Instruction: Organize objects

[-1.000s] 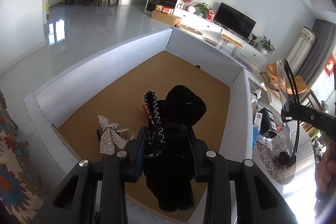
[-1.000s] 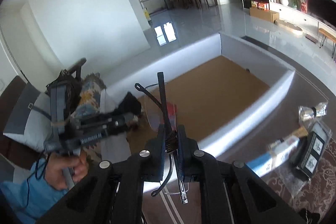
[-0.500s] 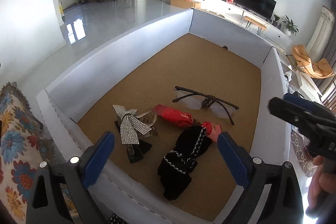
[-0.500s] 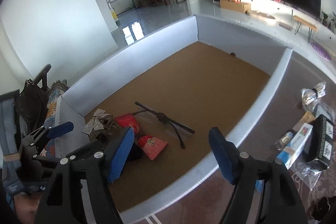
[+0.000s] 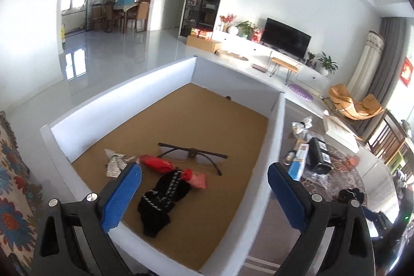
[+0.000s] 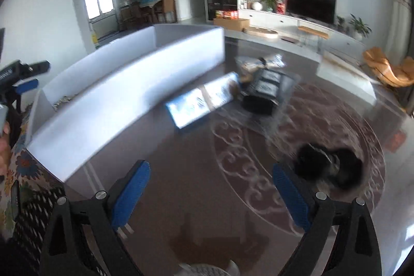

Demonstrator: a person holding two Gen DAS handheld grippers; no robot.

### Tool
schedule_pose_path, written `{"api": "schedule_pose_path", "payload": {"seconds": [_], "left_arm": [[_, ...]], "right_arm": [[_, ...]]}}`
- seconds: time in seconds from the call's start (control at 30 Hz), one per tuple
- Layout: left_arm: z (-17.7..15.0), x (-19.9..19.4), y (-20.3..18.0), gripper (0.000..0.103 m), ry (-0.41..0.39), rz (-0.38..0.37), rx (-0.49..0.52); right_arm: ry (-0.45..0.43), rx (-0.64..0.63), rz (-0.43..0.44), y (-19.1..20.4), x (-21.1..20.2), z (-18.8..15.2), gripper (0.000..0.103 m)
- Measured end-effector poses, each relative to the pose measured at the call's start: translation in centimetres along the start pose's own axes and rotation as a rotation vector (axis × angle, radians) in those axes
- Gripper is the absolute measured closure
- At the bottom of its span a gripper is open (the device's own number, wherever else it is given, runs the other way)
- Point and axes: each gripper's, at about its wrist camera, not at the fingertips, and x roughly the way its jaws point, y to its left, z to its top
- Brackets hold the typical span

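Eyeglasses (image 5: 192, 153) lie crosswise in box (image 5: 124, 84), temples nearward.

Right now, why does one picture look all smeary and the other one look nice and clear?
In the right wrist view, motion blur streaks the white box wall, the packets on the table and the black fuzzy thing. In the left wrist view, the glasses and black sock are crisp, though the fisheye lens bends the box wall, and the windows glare.
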Motion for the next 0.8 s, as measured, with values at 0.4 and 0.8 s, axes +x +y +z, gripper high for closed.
{"api": "schedule_pose_path", "payload": {"seconds": [0.4, 0.8], "left_arm": [[-6.3, -1.3, -16.7, 0.003, 0.086, -0.379, 0.288], [-14.7, 4.8, -20.8, 0.003, 0.248, -0.288, 0.439]], "right_arm": [[0.09, 0.187, -0.271, -11.5, -3.7, -9.0, 0.007], [0.12, 0.161, -0.269, -11.0, -2.3, -9.5, 0.004]]}}
